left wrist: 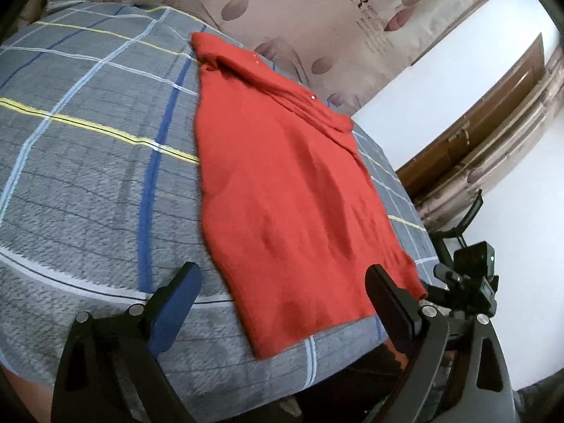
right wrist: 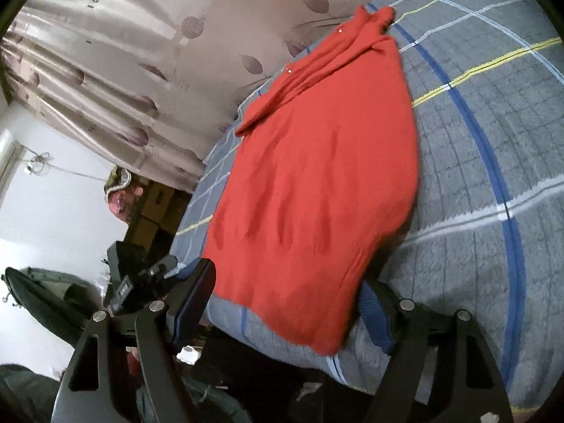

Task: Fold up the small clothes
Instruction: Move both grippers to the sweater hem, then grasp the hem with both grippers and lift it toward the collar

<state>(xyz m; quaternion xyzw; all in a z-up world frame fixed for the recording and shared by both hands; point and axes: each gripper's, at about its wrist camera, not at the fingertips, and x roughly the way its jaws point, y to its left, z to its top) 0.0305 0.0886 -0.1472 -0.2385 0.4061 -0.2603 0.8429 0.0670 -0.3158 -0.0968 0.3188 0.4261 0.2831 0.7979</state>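
A grey plaid blanket [left wrist: 88, 176] with blue, yellow and pale stripes covers the bed. Behind it hangs a beige curtain [right wrist: 116, 56] printed with purplish leaves (some lettering too, unreadable). A brown wooden door [left wrist: 493, 112] sits in the white wall [left wrist: 458, 67].

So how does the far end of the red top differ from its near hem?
The far end is bunched into rolled folds and carries small shiny studs; the near hem lies flat and plain. The far end sits by the curtain; the near hem reaches the bed's front edge, between the open left tongs. Both are the same red fabric, resting on the grey checked blanket.
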